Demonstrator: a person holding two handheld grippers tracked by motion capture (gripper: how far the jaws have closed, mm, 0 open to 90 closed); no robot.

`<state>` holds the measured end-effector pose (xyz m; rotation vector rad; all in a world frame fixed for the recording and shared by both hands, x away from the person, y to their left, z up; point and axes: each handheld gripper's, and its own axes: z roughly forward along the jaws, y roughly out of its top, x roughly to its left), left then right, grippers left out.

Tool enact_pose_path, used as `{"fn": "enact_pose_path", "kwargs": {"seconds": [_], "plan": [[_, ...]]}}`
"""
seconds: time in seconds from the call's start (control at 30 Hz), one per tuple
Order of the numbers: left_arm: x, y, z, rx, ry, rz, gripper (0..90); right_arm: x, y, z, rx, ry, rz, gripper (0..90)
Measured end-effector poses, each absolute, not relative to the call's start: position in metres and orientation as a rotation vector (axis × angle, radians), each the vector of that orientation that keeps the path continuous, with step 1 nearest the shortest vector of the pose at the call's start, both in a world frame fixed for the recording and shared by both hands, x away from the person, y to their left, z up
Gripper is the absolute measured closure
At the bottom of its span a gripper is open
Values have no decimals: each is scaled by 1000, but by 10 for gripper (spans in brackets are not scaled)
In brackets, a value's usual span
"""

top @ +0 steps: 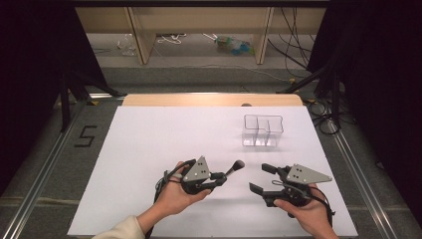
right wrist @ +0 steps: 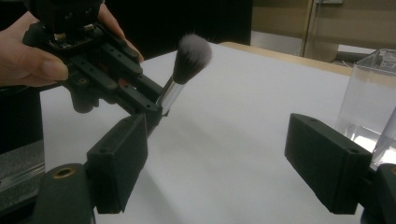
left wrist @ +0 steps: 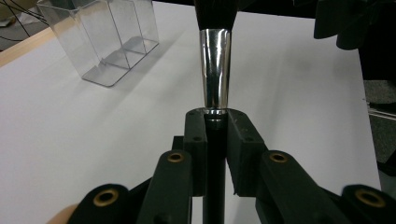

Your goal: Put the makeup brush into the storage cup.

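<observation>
Near table's (top: 149,149) front edge, left gripper (top: 222,177) clamps makeup brush (top: 234,168) by handle, bristles pointing to 2 o'clock. Right gripper (top: 263,178) beside it, jaws wide apart, holding nothing. Clear organizer (top: 263,130) at 12 o'clock.

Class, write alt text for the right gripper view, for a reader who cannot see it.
The left hand-held gripper, held in a hand, clamps a makeup brush by its silver ferrule, bristles up, over a white table. The right hand-held gripper frames the foreground with open, empty jaws, and a clear plastic organizer stands at right.
</observation>
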<state>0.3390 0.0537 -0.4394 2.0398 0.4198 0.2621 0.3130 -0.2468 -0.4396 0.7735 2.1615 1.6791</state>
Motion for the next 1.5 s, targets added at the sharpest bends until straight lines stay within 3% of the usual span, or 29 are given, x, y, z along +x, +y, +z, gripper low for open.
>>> {"fn": "enact_pose_path", "kwargs": {"seconds": [1.5], "plan": [[338, 51, -443, 1932, 467, 315, 793, 321, -223, -442, 856, 2149, 1754, 237]]}}
